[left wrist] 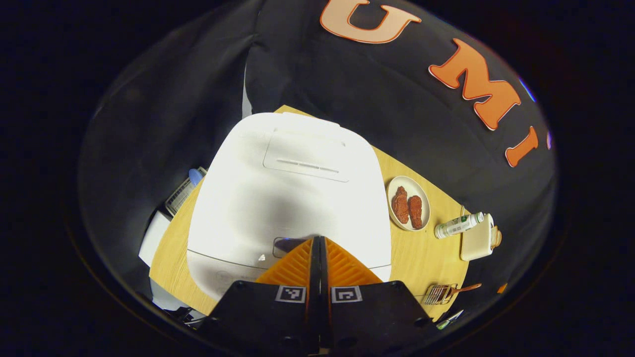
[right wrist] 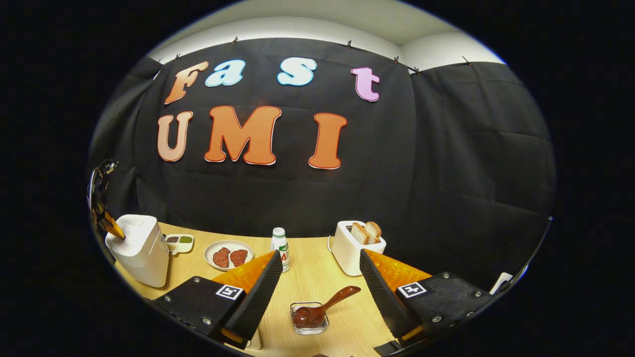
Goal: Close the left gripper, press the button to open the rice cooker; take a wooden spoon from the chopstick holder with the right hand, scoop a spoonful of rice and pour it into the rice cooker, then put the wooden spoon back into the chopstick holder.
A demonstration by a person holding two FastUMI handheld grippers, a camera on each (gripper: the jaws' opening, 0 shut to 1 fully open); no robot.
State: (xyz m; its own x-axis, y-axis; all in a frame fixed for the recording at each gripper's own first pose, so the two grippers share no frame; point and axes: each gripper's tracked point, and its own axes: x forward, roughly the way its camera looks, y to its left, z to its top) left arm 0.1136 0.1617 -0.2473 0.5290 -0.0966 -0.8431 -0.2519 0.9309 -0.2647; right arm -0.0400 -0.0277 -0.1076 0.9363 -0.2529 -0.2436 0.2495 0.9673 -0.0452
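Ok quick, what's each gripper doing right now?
Left gripper: closed, empty, tips at the rice cooker button.
Right gripper: open, empty, above the wooden spoon.

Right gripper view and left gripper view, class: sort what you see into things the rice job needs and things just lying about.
Needed:
rice cooker
its button
wooden spoon
chopstick holder
left gripper, shut
right gripper, open

Lying about:
toaster with bread
plate of fried pieces
small bottle
condiment tray
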